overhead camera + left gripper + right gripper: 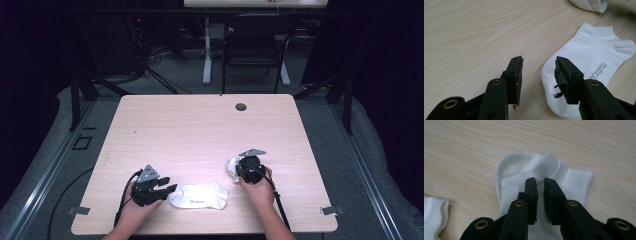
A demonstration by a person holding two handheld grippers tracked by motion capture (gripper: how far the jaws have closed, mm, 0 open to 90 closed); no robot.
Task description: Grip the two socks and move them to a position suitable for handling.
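Where the room behind is dark and full of frames and cables, the bench (200, 130) is a pale wooden top, and it carries two white socks close to its near edge. A black folding chair (255, 47) stands on the floor beyond the far edge, beside the white leg of another table (207, 55). A small round grommet (241, 107) sits in the wood near the far edge, right of the middle.

The flat sock (199, 195) lies stretched out near the middle of the near edge, toe pointing to the left corner, with small grey printing on it. The left gripper (167, 189) rests just beside that toe, held in the person's left hand (134, 207). In the left gripper view its jaws are spread apart with nothing between them; one jaw stands over bare wood and the other over the toe end of the sock (586, 67). I cannot tell if this jaw touches the cloth.

The second sock (233, 168) lies bunched, to the right of the first and a little farther from the near edge. The right gripper (243, 172) is on it, held in the right hand (260, 187). In the right gripper view its jaws are pressed almost together and pinch a raised fold of this sock (544, 167) near the ribbed cuff, while the rest of the cloth lies on the wood. A corner of the flat sock (432, 216) shows at the lower left of that view.

Black cables trail from both grippers over the near edge.
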